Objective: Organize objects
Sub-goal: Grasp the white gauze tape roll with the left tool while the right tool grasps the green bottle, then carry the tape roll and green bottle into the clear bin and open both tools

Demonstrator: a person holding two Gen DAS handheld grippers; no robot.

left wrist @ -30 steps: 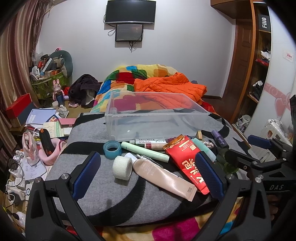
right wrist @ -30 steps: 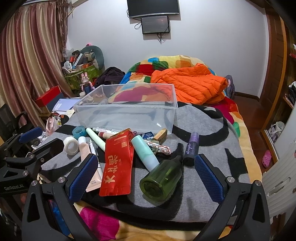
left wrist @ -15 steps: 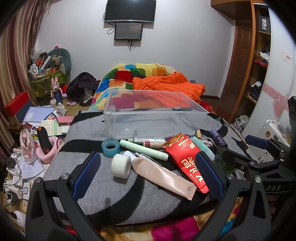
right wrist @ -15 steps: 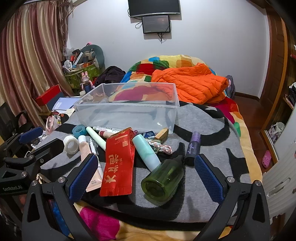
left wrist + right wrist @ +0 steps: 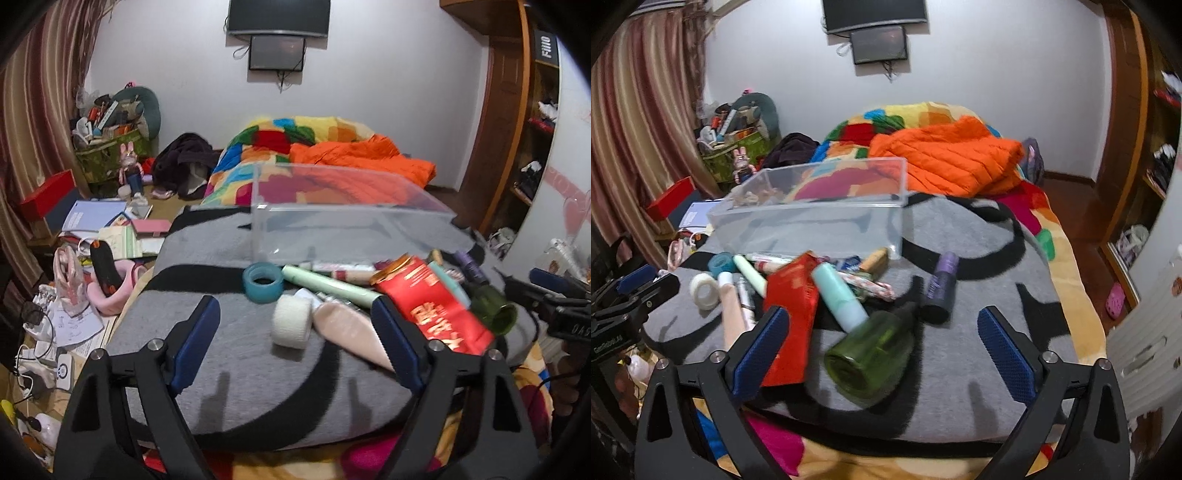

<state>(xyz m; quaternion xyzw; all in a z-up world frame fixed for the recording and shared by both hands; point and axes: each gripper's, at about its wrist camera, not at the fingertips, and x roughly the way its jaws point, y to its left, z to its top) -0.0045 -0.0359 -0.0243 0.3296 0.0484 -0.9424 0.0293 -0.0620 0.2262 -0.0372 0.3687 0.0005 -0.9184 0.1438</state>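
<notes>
Grey blanket (image 5: 236, 354) with black curves covers the bed under both grippers. In the left wrist view, the left gripper (image 5: 295, 332) has its fingers spread wide and holds nothing. Between the fingers lies one white tape roll (image 5: 291, 322), and just beyond it one blue tape roll (image 5: 263, 282). A beige tube (image 5: 347, 332) passes under the right finger, and a red packet (image 5: 439, 310) lies past that finger. Further ahead stands one clear plastic box (image 5: 347, 236). Only this view shows the papers and pink things on the floor to the left.

In the right wrist view, the right gripper (image 5: 882, 350) is also wide open and empty. One green bottle (image 5: 871, 354) lies on its side between the fingers, nearer the left one. Ahead of it lie a light blue tube (image 5: 838, 291) and a purple bottle (image 5: 940, 284). The red packet (image 5: 794, 310) reaches behind the left finger. The clear box (image 5: 812, 221) stands beyond the pile. This view alone shows the whole orange jacket (image 5: 945, 158) behind it.
</notes>
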